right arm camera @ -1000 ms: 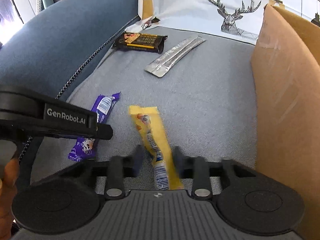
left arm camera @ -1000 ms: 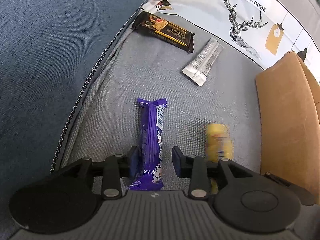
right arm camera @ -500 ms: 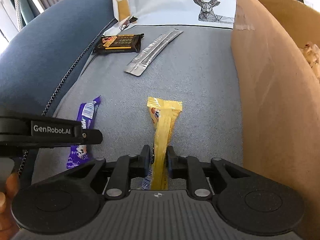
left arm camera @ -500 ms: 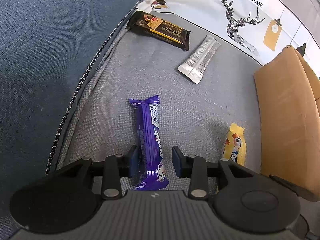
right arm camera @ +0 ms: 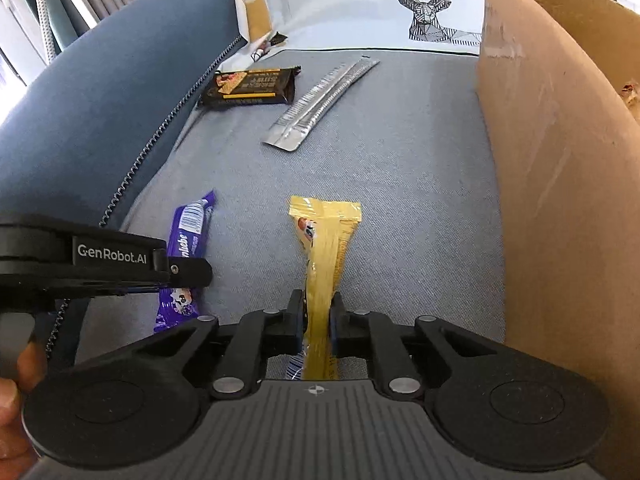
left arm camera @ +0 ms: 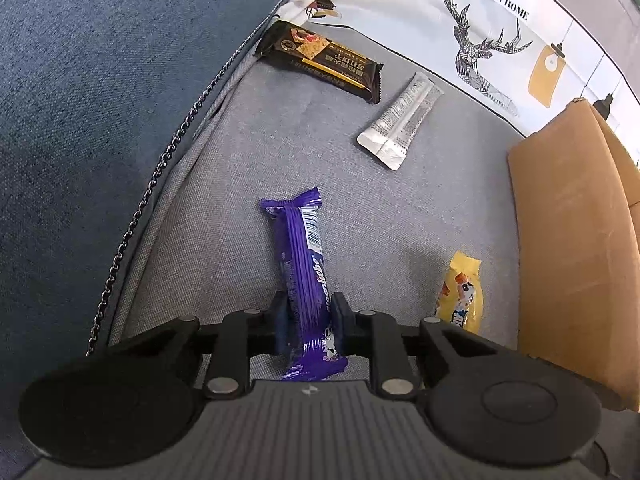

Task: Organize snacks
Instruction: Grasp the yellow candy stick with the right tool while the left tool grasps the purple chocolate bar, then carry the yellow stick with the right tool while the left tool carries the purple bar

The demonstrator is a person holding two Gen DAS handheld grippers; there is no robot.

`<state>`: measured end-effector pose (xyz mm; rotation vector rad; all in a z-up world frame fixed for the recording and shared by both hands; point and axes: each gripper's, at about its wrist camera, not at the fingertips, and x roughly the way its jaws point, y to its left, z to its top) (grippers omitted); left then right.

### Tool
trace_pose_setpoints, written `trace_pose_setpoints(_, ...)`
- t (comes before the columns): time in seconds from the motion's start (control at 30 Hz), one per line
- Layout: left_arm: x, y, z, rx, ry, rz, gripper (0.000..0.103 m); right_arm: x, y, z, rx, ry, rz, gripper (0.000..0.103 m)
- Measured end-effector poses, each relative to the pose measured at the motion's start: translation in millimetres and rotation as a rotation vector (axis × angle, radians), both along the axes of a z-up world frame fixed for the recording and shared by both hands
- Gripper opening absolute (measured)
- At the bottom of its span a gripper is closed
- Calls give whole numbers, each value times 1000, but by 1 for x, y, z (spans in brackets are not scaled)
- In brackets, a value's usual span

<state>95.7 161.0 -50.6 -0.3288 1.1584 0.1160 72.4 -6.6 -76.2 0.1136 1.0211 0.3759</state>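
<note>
Left tool (left arm camera: 308, 322): jaws closed on purple bar (left arm camera: 306, 276), bar end-on over grey sofa seat (left arm camera: 224, 208). Right tool (right arm camera: 316, 320): jaws clamped on yellow bar (right arm camera: 324, 252), near cardboard box (right arm camera: 560, 184). Black bar (left arm camera: 320, 60) and silver sachet (left arm camera: 402, 120) lie apart at seat's far end, near deer-print cushion (left arm camera: 480, 20).

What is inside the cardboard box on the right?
Only a sliver of pale, crinkled packaging shows above the cardboard box wall in the right wrist view. The wall hides the rest of the interior.
</note>
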Motion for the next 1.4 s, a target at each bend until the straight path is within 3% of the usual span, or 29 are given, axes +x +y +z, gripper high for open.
trace_pose_setpoints(0.33,2,-2,-2,13,-2,-4,24,-1,2,0,-6,-5,3,13)
trace_pose_setpoints(0.5,1,-2,-1,5,-13,-9,19,-3,2,1,-10,-13,1,12)
trace_pose_setpoints(0.7,-2,-3,9,-24,-69,4,15,-6,-1,9,0,-52,-25,11)
trace_pose_setpoints(1.07,-26,-26,46,-45,-244,9,15,-31,-18,53,16,-232,-14,11)
trace_pose_setpoints(1.4,-49,-50,84,-25,-443,-43,15,-68,-58,114,48,-497,61,11)
